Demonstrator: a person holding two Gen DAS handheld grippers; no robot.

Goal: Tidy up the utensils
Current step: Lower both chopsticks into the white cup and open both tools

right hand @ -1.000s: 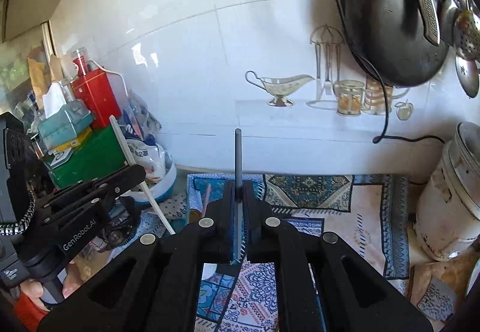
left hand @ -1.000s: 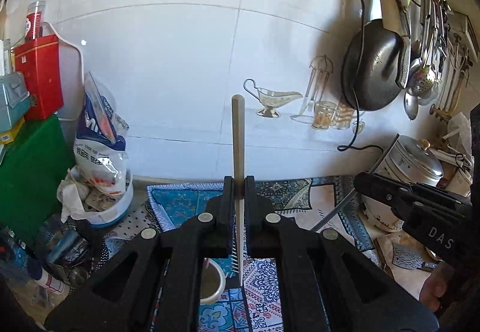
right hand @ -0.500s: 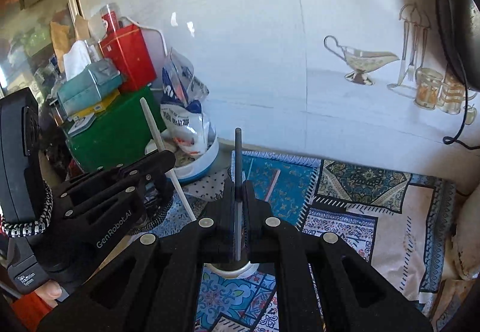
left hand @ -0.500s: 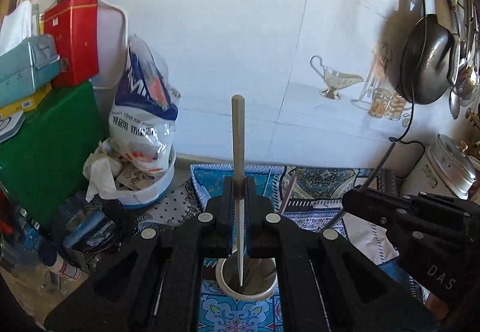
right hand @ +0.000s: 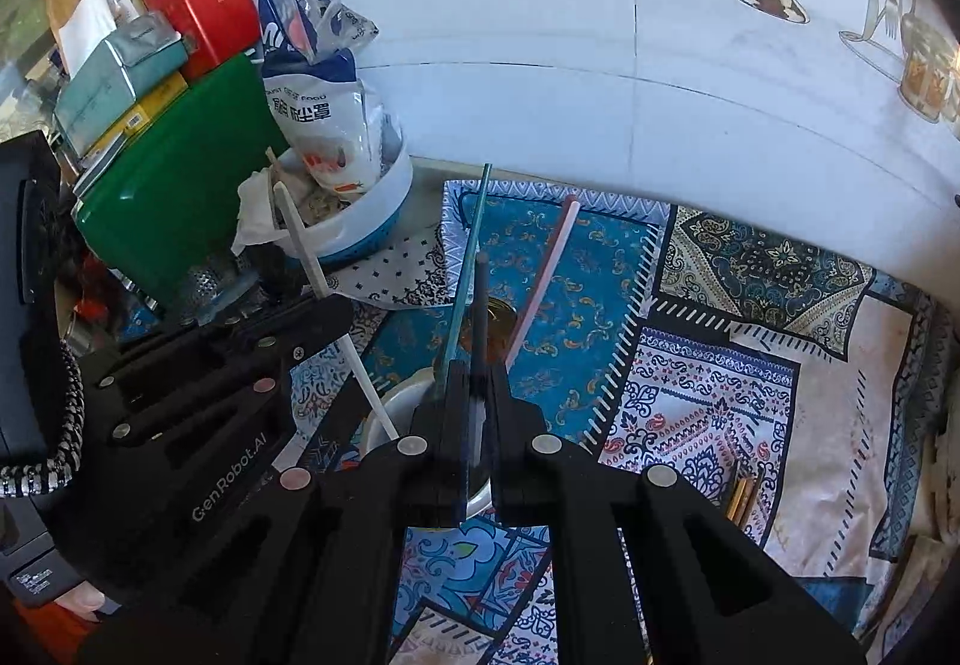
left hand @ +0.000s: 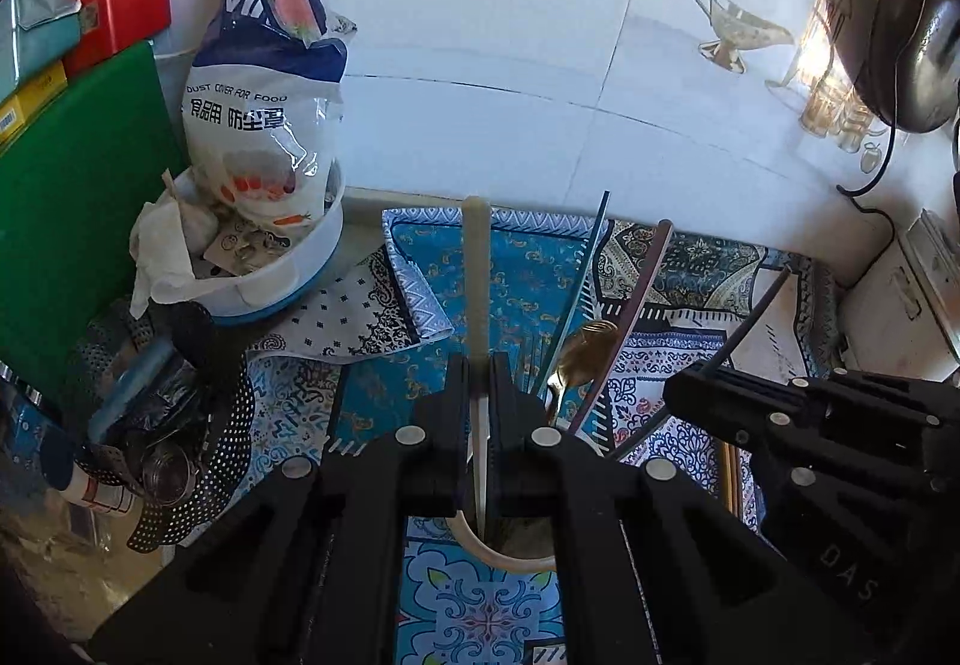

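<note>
My left gripper [left hand: 478,365] is shut on a pale beige chopstick [left hand: 477,275], whose lower end hangs inside a white cup [left hand: 510,557] just below the jaws. My right gripper [right hand: 477,374] is shut on a dark grey chopstick [right hand: 480,305], held over the same white cup [right hand: 390,413]. The cup holds a teal chopstick [right hand: 465,269], a pink chopstick [right hand: 543,281] and a gold spoon [left hand: 585,344]. The right gripper shows at the right in the left wrist view [left hand: 696,395]. The left gripper shows at the left in the right wrist view [right hand: 330,314] with the pale chopstick [right hand: 318,269].
A patterned blue cloth [right hand: 708,365] covers the counter. A white bowl with a plastic bag [left hand: 264,137] stands at the back left beside a green box [left hand: 66,197] and a red tin [right hand: 201,11]. Gold utensils [right hand: 741,494] lie on the cloth at the right. A dark pan [left hand: 906,47] hangs on the tiled wall.
Both grippers have tilted down and moved in over the white cup, still holding their chopsticks. The cup and the utensils in it have come into closer view.
</note>
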